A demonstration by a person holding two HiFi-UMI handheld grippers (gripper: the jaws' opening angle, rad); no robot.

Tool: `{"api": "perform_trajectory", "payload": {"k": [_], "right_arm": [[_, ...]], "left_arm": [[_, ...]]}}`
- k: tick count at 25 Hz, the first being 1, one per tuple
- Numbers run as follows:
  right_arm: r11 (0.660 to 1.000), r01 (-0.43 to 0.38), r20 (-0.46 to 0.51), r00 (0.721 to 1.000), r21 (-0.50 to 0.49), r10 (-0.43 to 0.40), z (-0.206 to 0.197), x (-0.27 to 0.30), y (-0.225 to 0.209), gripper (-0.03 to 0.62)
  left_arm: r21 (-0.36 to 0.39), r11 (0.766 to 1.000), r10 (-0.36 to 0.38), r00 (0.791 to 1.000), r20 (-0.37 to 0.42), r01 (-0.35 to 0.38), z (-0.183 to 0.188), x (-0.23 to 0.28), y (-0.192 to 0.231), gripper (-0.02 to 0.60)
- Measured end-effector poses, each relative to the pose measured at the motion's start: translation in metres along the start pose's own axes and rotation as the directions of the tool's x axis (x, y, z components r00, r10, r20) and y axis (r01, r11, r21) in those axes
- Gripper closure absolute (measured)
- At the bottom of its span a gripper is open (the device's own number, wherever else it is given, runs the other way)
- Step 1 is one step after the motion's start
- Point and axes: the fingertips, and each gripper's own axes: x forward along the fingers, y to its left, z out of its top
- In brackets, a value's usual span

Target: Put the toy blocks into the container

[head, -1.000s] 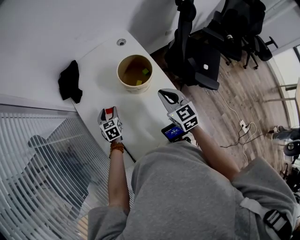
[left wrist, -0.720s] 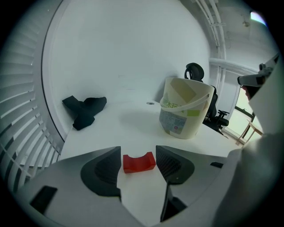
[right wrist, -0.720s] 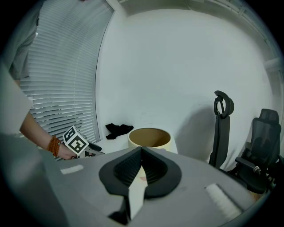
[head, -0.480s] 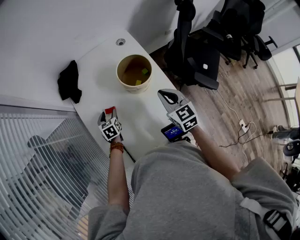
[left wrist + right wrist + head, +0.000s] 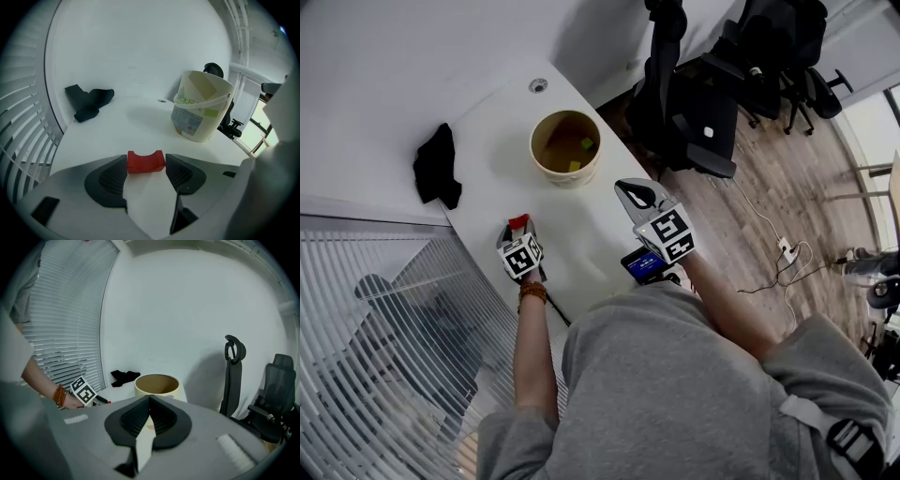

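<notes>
— Fingers (image 5: 110,180) on your left gripper (image 5: 519,231) have just been opening; they're standing spread, the red block (image 5: 146,162) lying between them on the table (image 5: 136,126).
— Squeezing now?
— Centring first, then carrying it to the bucket (image 5: 201,112) beyond. Your right gripper (image 5: 149,399) is idling, pressed together.

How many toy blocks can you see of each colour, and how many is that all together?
Red arch-shaped toy block: 1
Small green toy block, inside the cream plastic bucket: 1
Small yellow toy block, inside the same bucket: 1
Total: 3 blocks
</notes>
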Motion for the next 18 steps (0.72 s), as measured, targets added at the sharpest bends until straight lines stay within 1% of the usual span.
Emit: {"api": "perform_trajectory", "payload": {"k": [7, 12, 18], "right_arm": [[1.0, -0.006, -0.006, 1.0, 0.0, 0.006, -0.001, 0.0, 0.0, 0.583], [1.0, -0.012, -0.011, 1.0, -0.008, 0.012, -0.002, 0.0, 0.002, 0.583], [1.0, -0.01, -0.005, 1.0, -0.003, 0.01, -0.001, 0.0, 0.002, 0.583]], "left_arm": [[0.011, 1.0, -0.006, 1.0, -0.008, 0.007, -0.001, -0.001, 0.0, 0.33], [0.04, 0.999, -0.001, 0.999, -0.042, 0.003, -0.011, 0.004, 0.002, 0.328], [0.031, 1.0, 0.0, 0.999, -0.036, 0.001, -0.012, 0.006, 0.003, 0.327]]}}
